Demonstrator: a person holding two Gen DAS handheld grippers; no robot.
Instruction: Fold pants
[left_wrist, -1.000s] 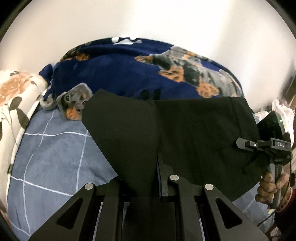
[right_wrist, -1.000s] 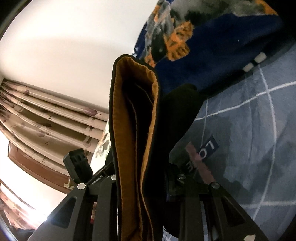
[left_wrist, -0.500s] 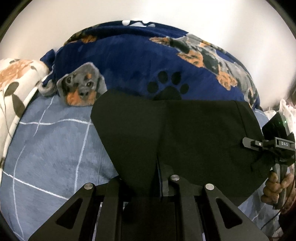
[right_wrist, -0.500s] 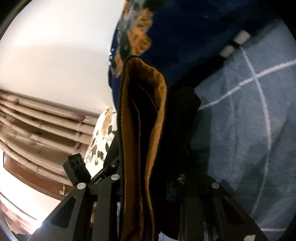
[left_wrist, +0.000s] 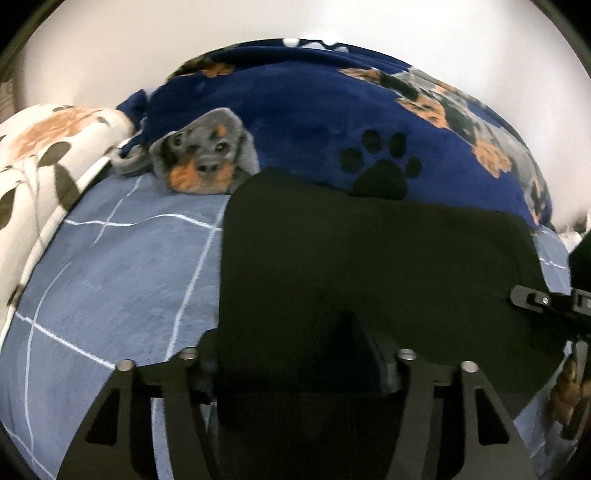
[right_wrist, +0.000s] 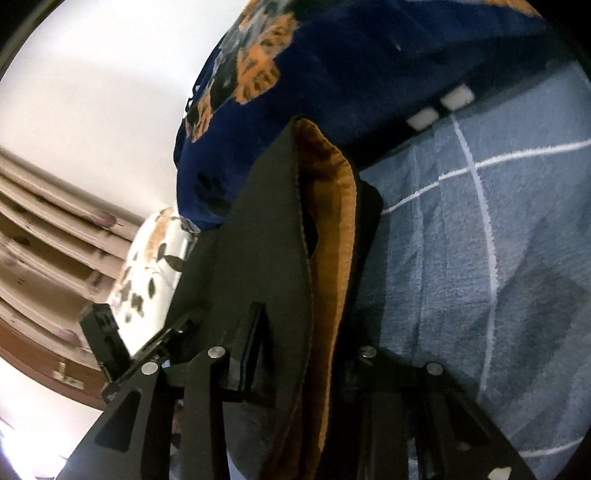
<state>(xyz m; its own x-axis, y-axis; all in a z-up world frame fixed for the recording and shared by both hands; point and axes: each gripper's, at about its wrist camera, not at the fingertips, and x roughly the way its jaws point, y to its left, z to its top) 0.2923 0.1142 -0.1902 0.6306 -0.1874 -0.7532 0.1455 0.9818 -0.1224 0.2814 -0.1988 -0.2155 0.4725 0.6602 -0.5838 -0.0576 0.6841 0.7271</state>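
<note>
1. Since a second ago: black pants (left_wrist: 369, 266) lower in the left wrist view, more of the dog-print blanket (left_wrist: 314, 122) exposed above them, paw print now in full view.
2. Far left, left wrist view: floral pillow (left_wrist: 44, 155) at the edge of the bed (left_wrist: 110, 266), blue sheet with white grid lines.
3. Left gripper (left_wrist: 295, 373): fingers closed on the near edge of the pants; cloth spreads forward from them over the sheet, its far edge up against the blanket.
4. Right edge of that view: right gripper (left_wrist: 546, 306) holding the pants' right side, person's hand (left_wrist: 569, 395) below it on the handle.
5. Right wrist view: right gripper's fingers (right_wrist: 243, 354) clamped on stacked layers, orange-brown lining (right_wrist: 332, 229) showing between black outer faces.
6. Left of the cloth there: curtains (right_wrist: 48, 236); to the right, the blue sheet.
</note>
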